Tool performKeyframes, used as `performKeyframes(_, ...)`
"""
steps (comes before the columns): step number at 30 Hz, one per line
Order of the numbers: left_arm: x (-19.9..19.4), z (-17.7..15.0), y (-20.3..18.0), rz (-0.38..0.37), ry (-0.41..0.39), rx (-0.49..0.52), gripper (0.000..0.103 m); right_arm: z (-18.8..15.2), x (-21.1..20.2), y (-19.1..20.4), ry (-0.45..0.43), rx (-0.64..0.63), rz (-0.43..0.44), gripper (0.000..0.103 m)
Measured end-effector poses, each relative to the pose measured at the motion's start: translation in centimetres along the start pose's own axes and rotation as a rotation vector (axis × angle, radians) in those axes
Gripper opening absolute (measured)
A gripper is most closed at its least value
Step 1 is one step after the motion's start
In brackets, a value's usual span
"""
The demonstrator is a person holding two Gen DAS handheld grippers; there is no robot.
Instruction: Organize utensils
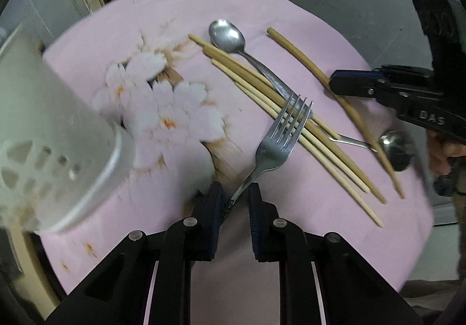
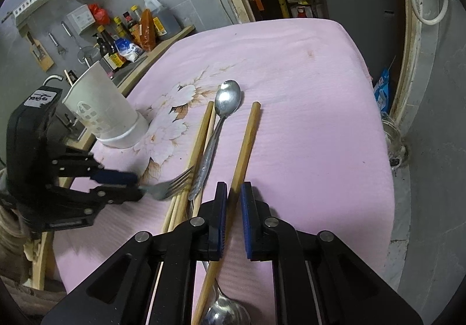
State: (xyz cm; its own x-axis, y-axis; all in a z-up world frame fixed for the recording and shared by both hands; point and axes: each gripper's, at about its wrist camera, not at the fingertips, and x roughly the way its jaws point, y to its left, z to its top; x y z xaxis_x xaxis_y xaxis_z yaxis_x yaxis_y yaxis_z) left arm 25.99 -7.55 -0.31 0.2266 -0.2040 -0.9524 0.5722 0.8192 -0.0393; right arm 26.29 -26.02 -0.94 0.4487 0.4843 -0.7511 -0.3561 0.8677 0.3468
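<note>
White holder (image 1: pixel 58 132) — motion-blurred, cut off at left edge

Both views are evenly lit by soft indoor light from above; the pink cloth (image 1: pixel 291 4) reads bright, and the corners fall to black outside the fisheye circle. Straight edges bow strongly toward the rim.

In the left wrist view, motion blur smears the white cup (image 1: pixel 58 126) at 9 o'clock and the flower print (image 1: pixel 163 103) beside it, while the fork (image 1: pixel 279 132) stays fairly sharp. Glare spots sit on the spoon bowl (image 1: pixel 227 33) at 12 o'clock.

In the right wrist view, focus is crisp at centre; the fork tines (image 2: pixel 177 182) at 8 o'clock are blurred. Shadows under the chopstick (image 2: pixel 247 144) are faint and short.
</note>
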Motion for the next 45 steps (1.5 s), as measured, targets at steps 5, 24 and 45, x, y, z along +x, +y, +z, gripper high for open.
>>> performKeyframes(5,0.5,0.6,-0.9,0.011,0.004,0.131,0.015,-0.1,-0.4,-0.3,-0.008,0.009,-0.005,0.008)
performKeyframes(24,-1.1,-1.4,0.5,-0.122,-0.058,-0.096,0.002,0.6,0.8,0.4,0.048,0.017,0.027,0.009)
performKeyframes(45,-3.6,-6.1,-0.1,-0.088,-0.299,-0.282,0.002,1.9,4.3,4.0,0.151,-0.034,-0.063,0.008)
